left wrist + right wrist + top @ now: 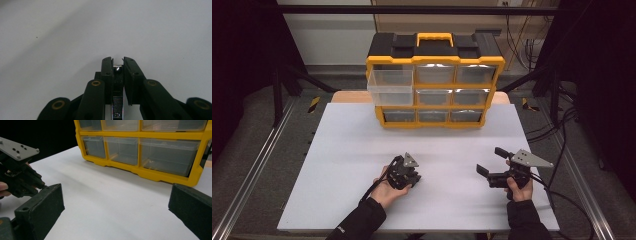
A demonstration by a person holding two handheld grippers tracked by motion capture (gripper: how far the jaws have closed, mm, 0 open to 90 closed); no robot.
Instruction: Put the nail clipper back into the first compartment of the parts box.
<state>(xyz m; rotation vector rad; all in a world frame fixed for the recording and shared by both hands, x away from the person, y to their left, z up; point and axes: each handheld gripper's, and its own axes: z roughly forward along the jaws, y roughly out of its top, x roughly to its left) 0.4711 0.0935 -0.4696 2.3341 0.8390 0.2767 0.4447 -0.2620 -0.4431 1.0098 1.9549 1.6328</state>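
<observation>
My left gripper is held low over the white table, tipped down at it. In the left gripper view its jaws stand almost together, shut on a small shiny metal piece. My right gripper hovers to the right with its jaws wide apart and nothing between them. It faces the yellow and black drawer organizer at the back of the table. The left gripper also appears at the left of the right gripper view.
The organizer's top left clear drawer is pulled out over the table; its other drawers are pushed in. Dark frame bars and cables run along the table's right side.
</observation>
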